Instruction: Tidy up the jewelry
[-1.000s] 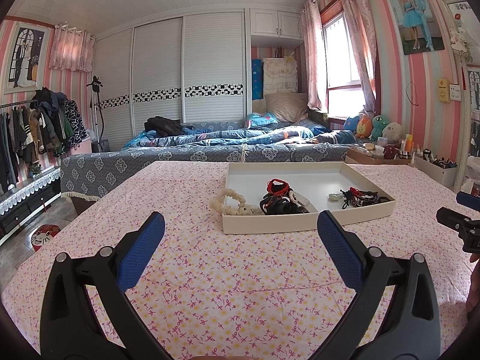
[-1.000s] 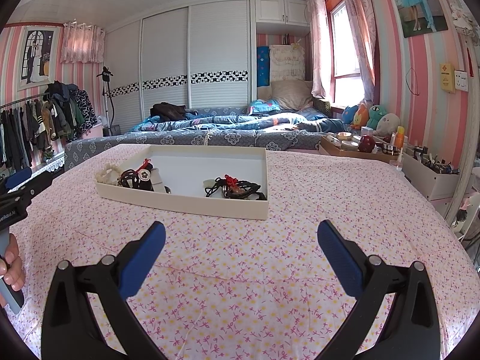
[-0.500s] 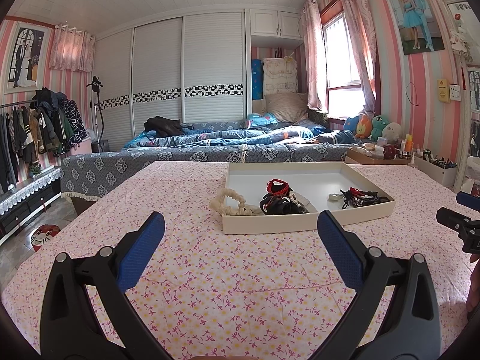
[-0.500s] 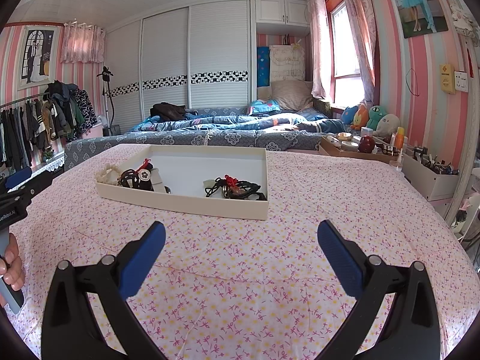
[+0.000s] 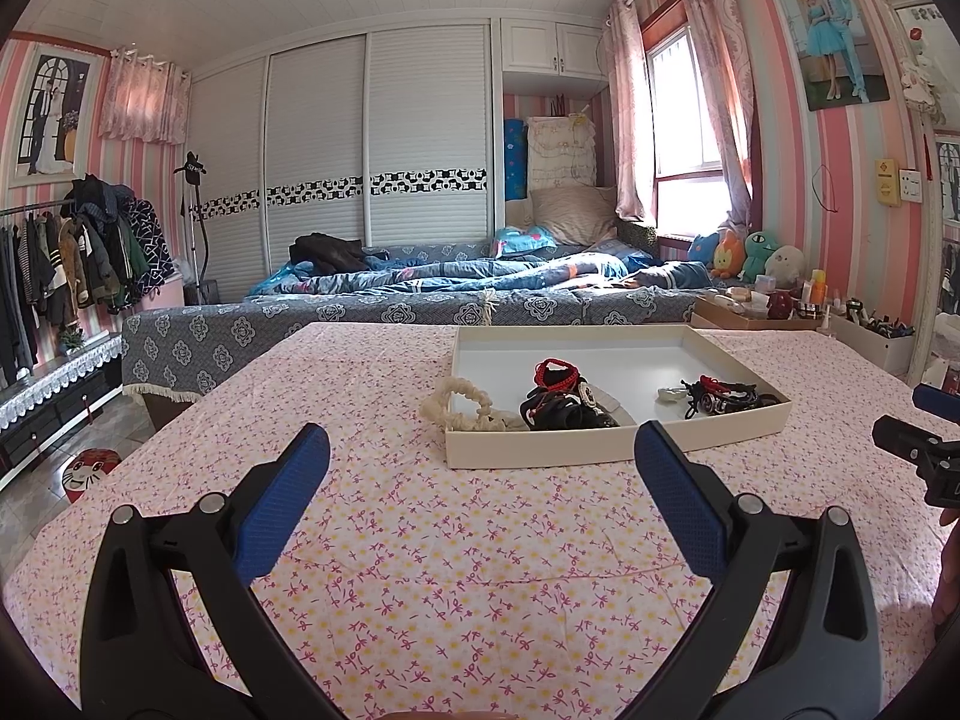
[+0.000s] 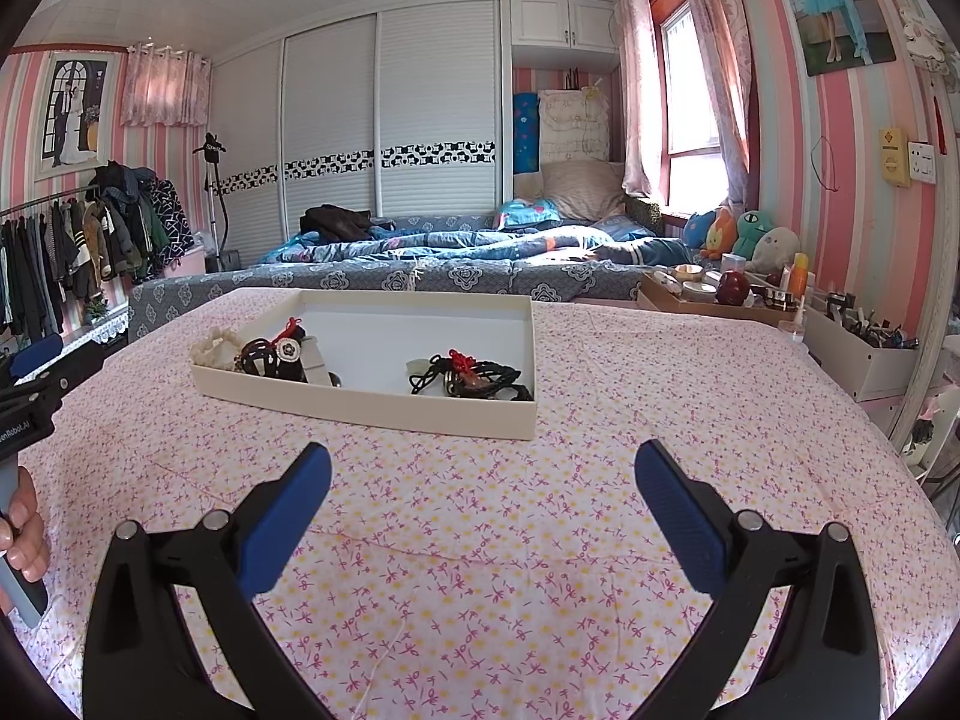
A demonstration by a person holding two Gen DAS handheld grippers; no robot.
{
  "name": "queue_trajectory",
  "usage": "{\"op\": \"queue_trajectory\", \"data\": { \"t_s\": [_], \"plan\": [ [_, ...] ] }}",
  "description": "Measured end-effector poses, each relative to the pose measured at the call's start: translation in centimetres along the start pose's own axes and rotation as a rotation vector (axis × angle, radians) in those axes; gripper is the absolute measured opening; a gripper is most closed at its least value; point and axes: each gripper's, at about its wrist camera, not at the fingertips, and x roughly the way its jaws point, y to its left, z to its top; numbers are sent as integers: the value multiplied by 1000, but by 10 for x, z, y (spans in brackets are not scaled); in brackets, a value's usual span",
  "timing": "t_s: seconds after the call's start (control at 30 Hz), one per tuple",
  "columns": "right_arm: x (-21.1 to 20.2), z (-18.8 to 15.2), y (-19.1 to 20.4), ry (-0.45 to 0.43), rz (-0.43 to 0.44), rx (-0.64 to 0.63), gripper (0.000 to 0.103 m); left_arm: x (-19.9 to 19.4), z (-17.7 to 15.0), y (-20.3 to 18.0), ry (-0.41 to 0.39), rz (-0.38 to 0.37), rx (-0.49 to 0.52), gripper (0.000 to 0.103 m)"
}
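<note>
The left claw (image 5: pixel 482 456) is wide open and holds nothing. Its blue pads (image 5: pixel 681 495) hang over the table (image 5: pixel 420 570), which has a pink cloth with little flowers on it. The right claw (image 6: pixel 483 474) is wide open too, and it is empty. It also hangs over the cloth, well apart from the left one. A hand (image 6: pixel 24 531) holding the left claw's handle shows at the left edge of the right wrist view.

Past both claws sits a flat cream tray (image 5: pixel 600 450) on the table. The jewelry is inside it, in two small heaps near the front wall. One heap is black and red bracelets (image 5: pixel 561 399) at the tray's left side. The other is a tangle of black and red cords (image 5: pixel 726 396) at the right side, with a small pale piece (image 5: pixel 669 394) just beside it. A cream beaded bracelet (image 5: pixel 462 405) hangs over the tray's left wall, partly in and partly out.

Behind the table is a bed with blue blankets (image 5: pixel 480 276). White sliding closet doors (image 5: pixel 372 138) stand at the back.
</note>
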Motion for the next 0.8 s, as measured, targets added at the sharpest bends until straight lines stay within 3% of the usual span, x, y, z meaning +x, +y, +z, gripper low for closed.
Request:
{"op": "queue_trajectory", "data": {
  "t_s": [0.8],
  "plan": [
    [1, 1, 0, 2, -1, -1, 101, 0, 0, 0, 0, 0, 0, 100]
  ]
}}
